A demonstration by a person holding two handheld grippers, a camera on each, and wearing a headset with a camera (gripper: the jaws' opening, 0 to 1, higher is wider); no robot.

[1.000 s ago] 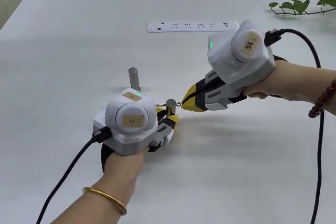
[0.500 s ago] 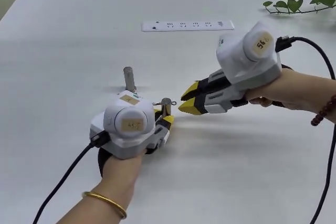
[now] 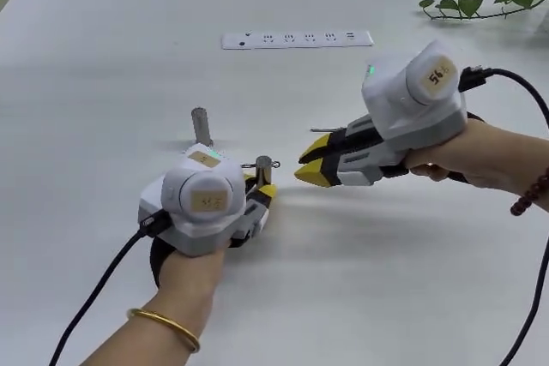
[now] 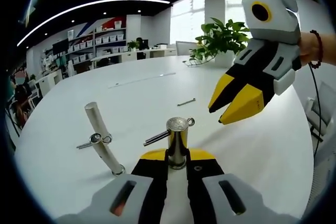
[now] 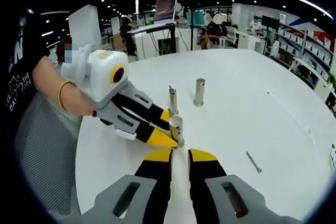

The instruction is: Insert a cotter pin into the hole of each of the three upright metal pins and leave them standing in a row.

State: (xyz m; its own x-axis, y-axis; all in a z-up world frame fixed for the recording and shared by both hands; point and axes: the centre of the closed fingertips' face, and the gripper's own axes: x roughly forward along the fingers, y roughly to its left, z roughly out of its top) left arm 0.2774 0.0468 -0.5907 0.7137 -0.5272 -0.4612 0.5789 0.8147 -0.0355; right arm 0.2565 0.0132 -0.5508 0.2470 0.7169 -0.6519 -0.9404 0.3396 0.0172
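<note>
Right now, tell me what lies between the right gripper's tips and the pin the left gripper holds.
Bare table, in the head view: the right gripper sits apart from the pin; only the loop of its cotter pin pokes toward it.

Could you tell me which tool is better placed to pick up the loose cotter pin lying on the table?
Right. The right tool is open and empty near the loose cotter pin, while the left tool is clamped on a metal pin.

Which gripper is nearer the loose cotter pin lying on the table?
Right. The right gripper, jaws open, hovers just short of the loose cotter pin, on the person's side of it. The left gripper sits farther off, shut on a metal pin.
</note>
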